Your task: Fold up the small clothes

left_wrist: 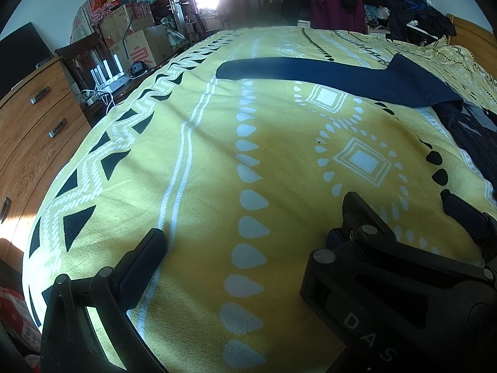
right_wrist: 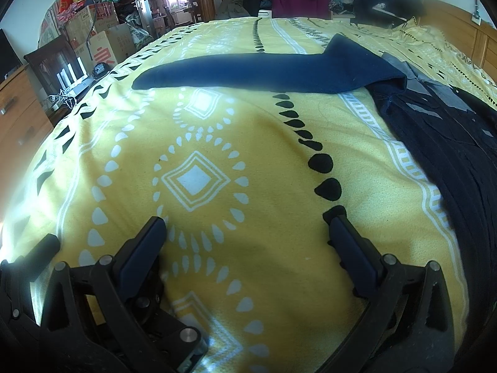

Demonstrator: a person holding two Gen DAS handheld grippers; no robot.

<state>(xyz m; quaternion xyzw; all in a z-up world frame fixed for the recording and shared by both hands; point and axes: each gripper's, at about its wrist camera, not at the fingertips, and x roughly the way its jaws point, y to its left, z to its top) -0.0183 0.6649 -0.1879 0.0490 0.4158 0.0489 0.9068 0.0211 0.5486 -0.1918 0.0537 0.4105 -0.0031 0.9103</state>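
Navy garment (left_wrist: pixel 357 80) lies spread on the yellow bedspread (left_wrist: pixel 198 161) in the left wrist view, one sleeve stretched out, apparently unfolded; left gripper (left_wrist: pixel 254 217) hovers spread and empty, well short of it. Right wrist view: same garment, right gripper (right_wrist: pixel 245 227) spread, empty, low over the bed.

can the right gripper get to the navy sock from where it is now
Probably yes. The right gripper is open and empty, and only bare yellow blanket lies between it and the navy sock stretched flat ahead. The dark clothes sit off to the right, out of the path.
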